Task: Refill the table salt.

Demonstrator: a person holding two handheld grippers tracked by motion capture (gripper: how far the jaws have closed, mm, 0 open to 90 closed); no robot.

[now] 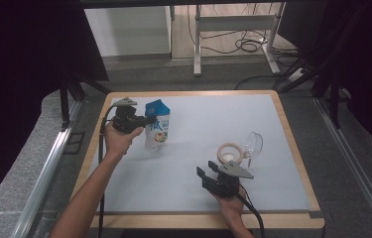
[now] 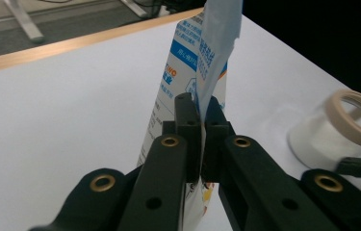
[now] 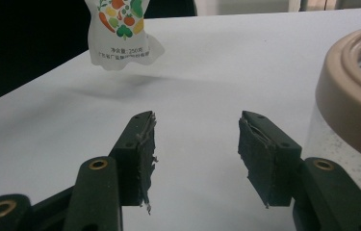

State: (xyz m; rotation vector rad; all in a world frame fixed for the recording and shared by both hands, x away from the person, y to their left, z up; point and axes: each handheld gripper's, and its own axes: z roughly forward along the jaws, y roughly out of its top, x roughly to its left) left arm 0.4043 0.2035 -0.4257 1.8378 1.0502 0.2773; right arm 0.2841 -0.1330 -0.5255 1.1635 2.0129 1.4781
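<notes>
A blue and white pouch (image 1: 156, 124) with vegetable pictures hangs just above the white table at the left, with a shadow under it. My left gripper (image 1: 143, 121) is shut on its upper edge. In the left gripper view the jaws (image 2: 198, 108) pinch the pouch's (image 2: 187, 57) blue top seam. The pouch's (image 3: 120, 33) bottom shows far ahead in the right gripper view. Near the front of the table my right gripper (image 1: 206, 168) stands open with nothing between its jaws (image 3: 197, 139). A clear jar (image 1: 230, 153) with a beige rim stands right beside it.
The jar (image 3: 356, 96) is close on the right of my right gripper's jaws. A clear glass lid (image 1: 254, 144) leans beside the jar. The white table top (image 1: 213, 119) has a wooden edge. Black curtains and a desk frame (image 1: 233, 29) stand beyond it.
</notes>
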